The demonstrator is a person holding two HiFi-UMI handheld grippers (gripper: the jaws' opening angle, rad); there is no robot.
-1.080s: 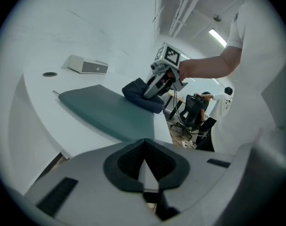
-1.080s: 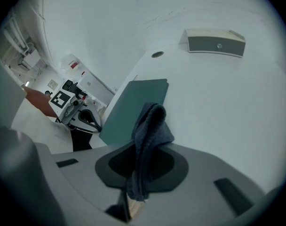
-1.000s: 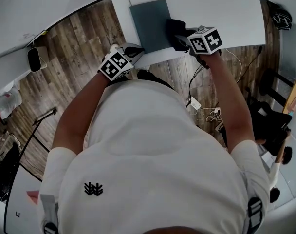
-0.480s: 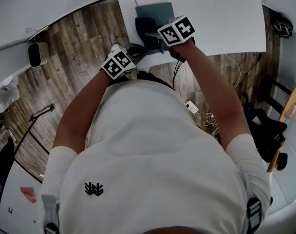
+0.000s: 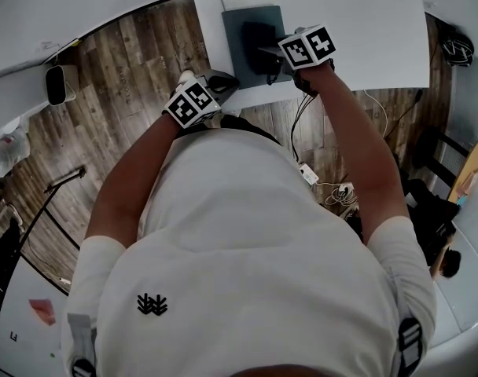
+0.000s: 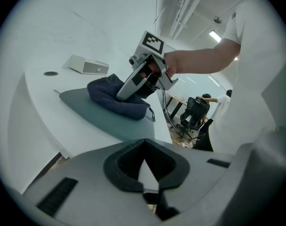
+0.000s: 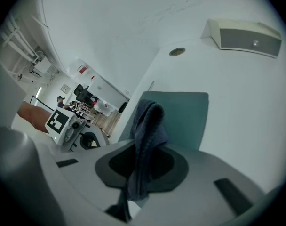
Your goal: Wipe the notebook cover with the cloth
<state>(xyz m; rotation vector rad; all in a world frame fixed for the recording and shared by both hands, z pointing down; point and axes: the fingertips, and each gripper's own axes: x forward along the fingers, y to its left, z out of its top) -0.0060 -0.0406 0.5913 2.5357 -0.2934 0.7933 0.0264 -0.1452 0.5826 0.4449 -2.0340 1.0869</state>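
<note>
Clearly the wiping is under way. The right gripper (image 5: 267, 53) has its jaws clamped on the cloth (image 5: 259, 36) and presses it on the notebook (image 5: 240, 22), which lies flat near the front edge of the table (image 5: 357, 22). The cloth sits about mid-cover, toward the right side. How much of the cover has been gone over cannot be read. It looks evenly clean, with no mark to show wiped from unwiped, so I judge the job mid-stroke, with the far and left parts possibly left to do.

The left gripper (image 5: 217, 81) waits at the table's front edge, just beside the notebook's near left corner. Its jaws are closed on nothing.

Only the head view gives the layout, with both arms, the notebook square to the edge and wood floor below. The left gripper view shows its own jaws (image 6: 144, 173) meeting at the tips. It also shows from the side what the head view hides: the cloth (image 6: 112, 100) bunched in a heap on the notebook (image 6: 100, 121) under the tilted right gripper (image 6: 129, 91).

The right gripper view shows the grip itself (image 7: 143, 161). A fold of cloth (image 7: 146, 131) rises between the pads, with bare cover (image 7: 187, 119) beyond. Farther back are a grommet (image 7: 177, 52) and a box (image 7: 244, 39), well apart from the notebook.
</note>
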